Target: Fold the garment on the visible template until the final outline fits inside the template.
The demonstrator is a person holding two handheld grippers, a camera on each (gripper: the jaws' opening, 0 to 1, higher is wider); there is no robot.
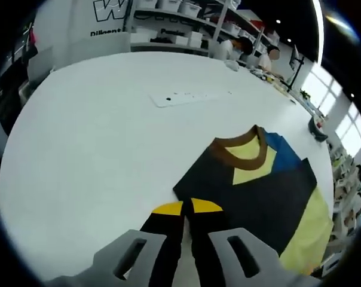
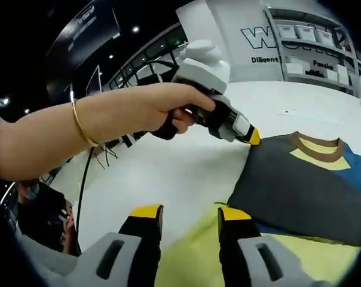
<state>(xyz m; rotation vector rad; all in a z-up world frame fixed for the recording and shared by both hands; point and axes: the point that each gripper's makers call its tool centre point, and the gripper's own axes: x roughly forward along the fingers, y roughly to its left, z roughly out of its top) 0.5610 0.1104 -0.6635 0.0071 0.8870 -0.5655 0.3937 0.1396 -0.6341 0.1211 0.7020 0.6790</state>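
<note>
The garment [image 1: 261, 191] lies partly folded on the white table [image 1: 97, 149]. The left gripper [image 1: 186, 210] is clenched on its dark corner, jaws nearly together. The right gripper [image 2: 189, 216] is released, jaws apart over the yellow edge

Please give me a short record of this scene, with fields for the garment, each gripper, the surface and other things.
garment: shirt, dark with brown collar, yellow and blue parts, lying partly folded
left gripper: jaws nearly together at the shirt's dark edge; in the right gripper view its tip meets the shirt corner
right gripper: jaws apart, over the yellow part
hand: holds the left gripper, gold bracelet at the wrist
surface: white table
other: white strip beyond the shirt; template not discernible
</note>
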